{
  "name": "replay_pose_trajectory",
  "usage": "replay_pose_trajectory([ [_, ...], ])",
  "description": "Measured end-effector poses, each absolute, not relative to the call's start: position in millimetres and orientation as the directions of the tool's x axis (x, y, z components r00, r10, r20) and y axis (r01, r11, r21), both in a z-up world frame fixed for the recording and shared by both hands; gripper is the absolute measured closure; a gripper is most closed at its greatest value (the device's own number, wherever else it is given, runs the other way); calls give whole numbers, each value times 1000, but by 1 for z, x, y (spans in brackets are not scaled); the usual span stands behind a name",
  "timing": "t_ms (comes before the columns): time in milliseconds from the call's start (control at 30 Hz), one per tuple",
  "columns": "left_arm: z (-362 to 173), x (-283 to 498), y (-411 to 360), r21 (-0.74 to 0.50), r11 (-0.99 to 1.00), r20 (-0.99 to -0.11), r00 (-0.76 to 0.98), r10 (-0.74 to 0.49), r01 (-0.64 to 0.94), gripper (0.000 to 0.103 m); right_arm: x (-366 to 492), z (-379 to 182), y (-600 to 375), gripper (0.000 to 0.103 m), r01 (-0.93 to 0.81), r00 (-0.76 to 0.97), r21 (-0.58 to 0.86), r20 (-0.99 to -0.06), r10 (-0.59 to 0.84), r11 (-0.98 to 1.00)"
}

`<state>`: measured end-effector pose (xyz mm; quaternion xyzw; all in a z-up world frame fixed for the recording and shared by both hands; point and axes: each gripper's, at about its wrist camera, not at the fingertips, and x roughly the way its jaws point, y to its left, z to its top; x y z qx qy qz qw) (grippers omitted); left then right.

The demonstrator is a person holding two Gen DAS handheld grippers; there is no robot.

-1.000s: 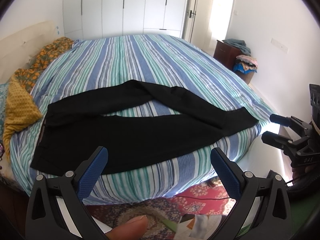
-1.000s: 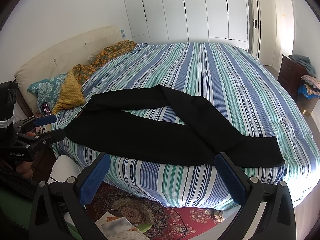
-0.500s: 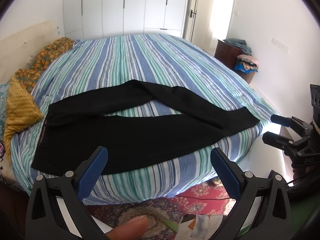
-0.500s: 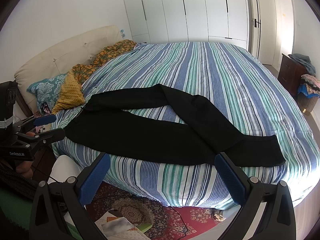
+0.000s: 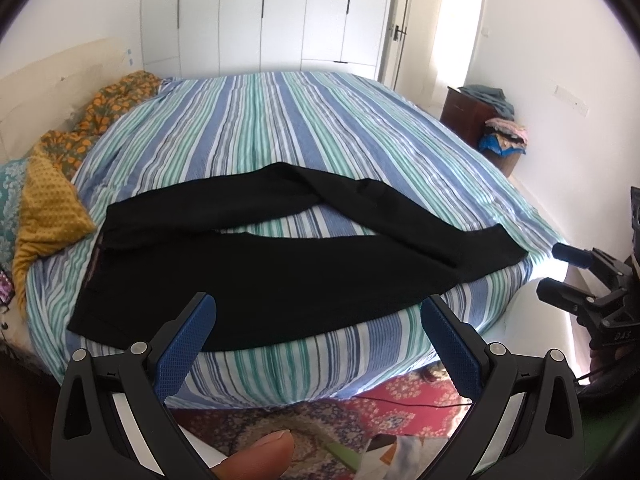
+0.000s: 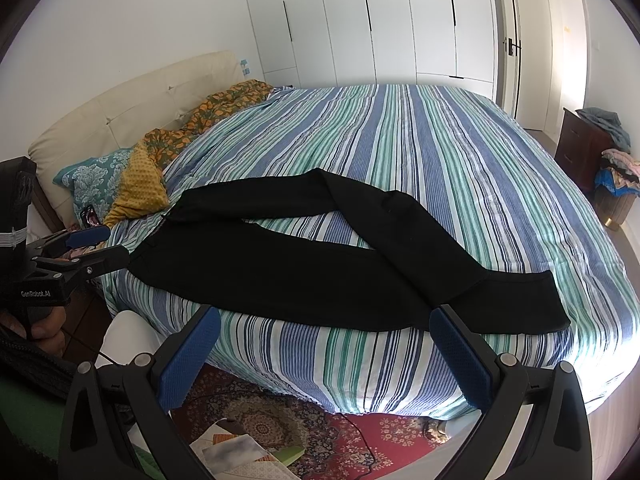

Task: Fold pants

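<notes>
- Left wrist view: black pants [image 5: 280, 272] spread flat on the striped bed [image 5: 280, 128], along its near edge, untouched.
- Long axis runs left to right across the bed; waistband at the left near the yellow pillow [image 5: 48, 208], hems at the right near the bed's corner.
- Legs not parallel: far leg bows away, then crosses over the near leg toward the hems, leaving a wedge of bare sheet between them.
- Left gripper [image 5: 320, 344] spread wide, holding nothing, hovering short of the near edge, opposite the near leg's middle.
- Right gripper [image 6: 324, 356] likewise released and bare, facing the hem end in the right wrist view.
- Likely trouble: folding as it lies would trap the crossed legs and give a lumpy, skewed stack.
- Near leg lies close to the bed's edge; a careless tug toward the rug [image 6: 360, 436] could slide it off.
- Pinching one layer only, or catching sheet with the cloth, would drag the bedding up.
- Dark fabric hides seams and edges, so misjudging the hem is easy.
</notes>
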<state>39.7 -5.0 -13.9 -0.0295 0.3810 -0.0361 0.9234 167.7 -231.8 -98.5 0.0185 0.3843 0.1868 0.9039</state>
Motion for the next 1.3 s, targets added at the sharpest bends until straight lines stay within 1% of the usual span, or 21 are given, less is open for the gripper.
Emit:
replay_pose_trajectory([
  [100, -11, 39, -4, -53, 998, -689, 723, -60, 33, 0, 168, -99, -232, 0, -322, 636, 176, -688, 350, 930],
  [233, -7, 40, -5, 16, 1000, -665, 747, -3, 18, 0, 168, -99, -233, 0, -321, 637, 176, -687, 349, 931],
  [500, -11, 47, 3, -45, 999, -700, 713, -32, 1, 0, 169, -98, -234, 0, -321, 641, 172, -685, 347, 931],
  [867, -15, 47, 2, -23, 1000, -724, 690, -8, -12, 0, 171, -98, -232, 0, -326, 639, 170, -685, 349, 930],
  [1300, -19, 50, 8, -34, 999, -742, 671, -6, -29, 1, 171, -98, -230, 0, -327, 637, 169, -687, 349, 930],
])
